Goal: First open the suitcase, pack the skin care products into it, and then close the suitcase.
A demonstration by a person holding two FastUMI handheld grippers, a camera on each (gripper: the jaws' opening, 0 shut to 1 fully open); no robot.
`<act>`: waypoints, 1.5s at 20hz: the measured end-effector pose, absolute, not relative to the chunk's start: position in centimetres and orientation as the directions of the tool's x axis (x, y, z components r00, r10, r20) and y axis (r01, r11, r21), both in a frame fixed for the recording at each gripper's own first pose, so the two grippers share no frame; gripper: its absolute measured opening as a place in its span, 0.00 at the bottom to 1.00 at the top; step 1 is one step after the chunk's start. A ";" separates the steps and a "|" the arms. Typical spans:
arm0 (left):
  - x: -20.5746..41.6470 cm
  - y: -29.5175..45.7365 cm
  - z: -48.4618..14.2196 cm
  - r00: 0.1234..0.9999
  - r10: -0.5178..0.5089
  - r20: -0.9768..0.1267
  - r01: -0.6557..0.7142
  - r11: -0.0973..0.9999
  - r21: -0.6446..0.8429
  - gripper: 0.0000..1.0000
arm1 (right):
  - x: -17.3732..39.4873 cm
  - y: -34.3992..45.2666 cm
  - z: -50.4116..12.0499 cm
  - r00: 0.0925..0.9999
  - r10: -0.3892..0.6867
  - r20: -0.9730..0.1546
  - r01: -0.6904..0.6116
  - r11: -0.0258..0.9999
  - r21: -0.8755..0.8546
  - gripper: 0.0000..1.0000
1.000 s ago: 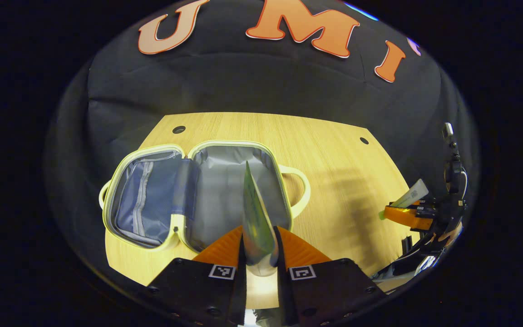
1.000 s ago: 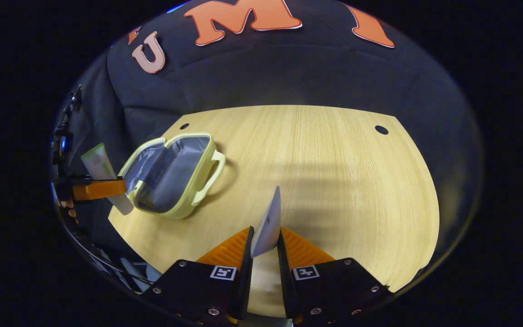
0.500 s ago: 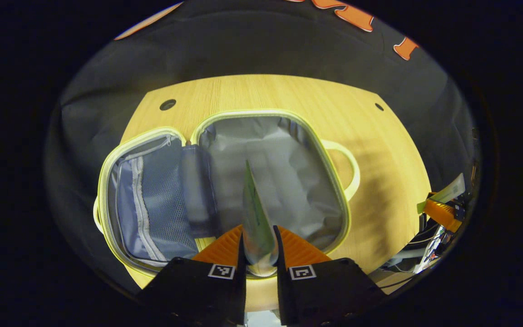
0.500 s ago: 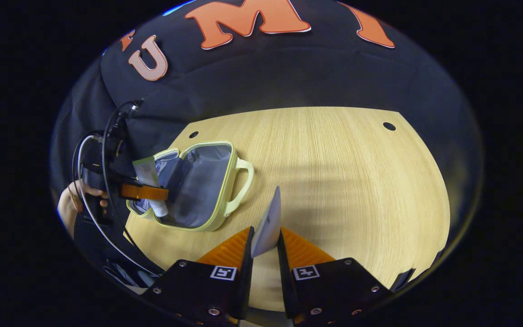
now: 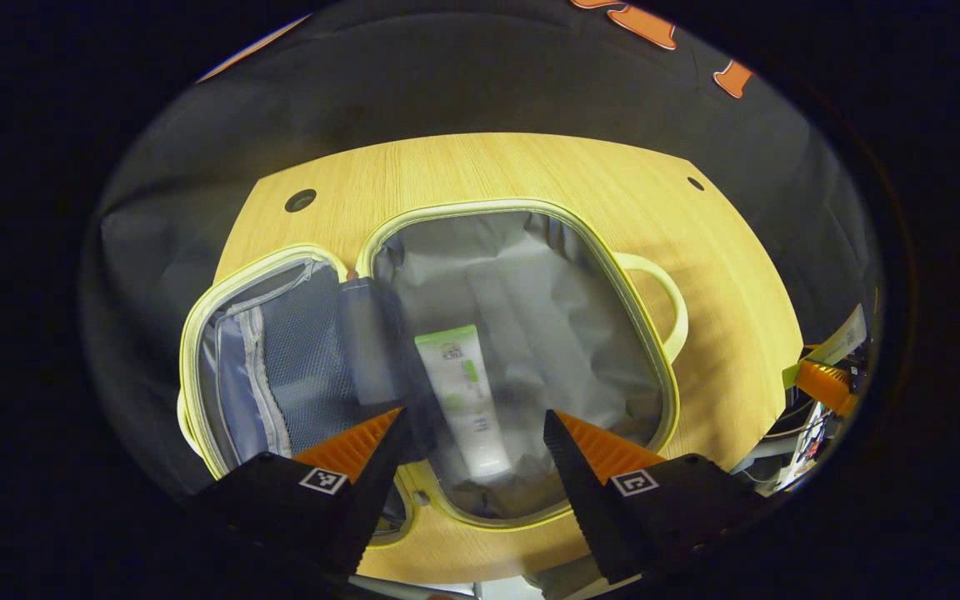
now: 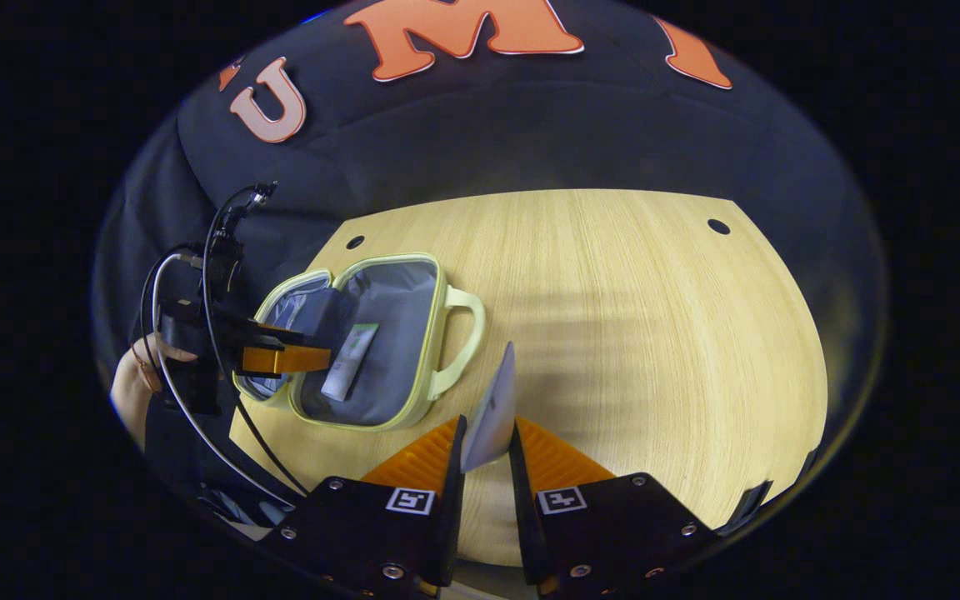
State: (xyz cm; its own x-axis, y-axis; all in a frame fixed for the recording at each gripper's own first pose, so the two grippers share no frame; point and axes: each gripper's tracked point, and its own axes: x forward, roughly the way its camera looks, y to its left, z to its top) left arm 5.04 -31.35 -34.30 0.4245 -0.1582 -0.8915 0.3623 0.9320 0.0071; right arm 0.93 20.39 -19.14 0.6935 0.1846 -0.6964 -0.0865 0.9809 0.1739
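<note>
A pale yellow suitcase (image 5: 413,215) lies open on the wooden table, its grey lining showing. A white tube with a green band (image 5: 462,392) lies flat in the right half. My left gripper (image 5: 473,433) hovers open just above it, fingers apart on either side. In the right gripper view the suitcase (image 6: 438,333) sits at the left with the tube (image 6: 348,360) inside, and the left gripper (image 6: 292,358) hangs over its left half. My right gripper (image 6: 487,442) is shut on a second white tube (image 6: 492,412), held above the table to the right of the suitcase.
The suitcase's left half has a blue mesh zip pocket (image 5: 280,358). A loop handle (image 5: 663,304) sticks out on its right side. A hand (image 6: 134,379) and cables (image 6: 197,400) show at the left. The table (image 6: 630,333) has small round holes (image 6: 718,226) near its back corners.
My left gripper lowered over the suitcase, opened, and let go of the tube, which now lies in the right half. My right gripper kept its tube and barely moved.
</note>
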 end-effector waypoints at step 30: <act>-2.7 -3.7 -30.9 0.559 0.028 -0.829 -0.046 0.999 0.002 0.99 | 8.9 37.4 -24.0 0.521 0.220 -0.825 -0.195 0.971 0.136 0.79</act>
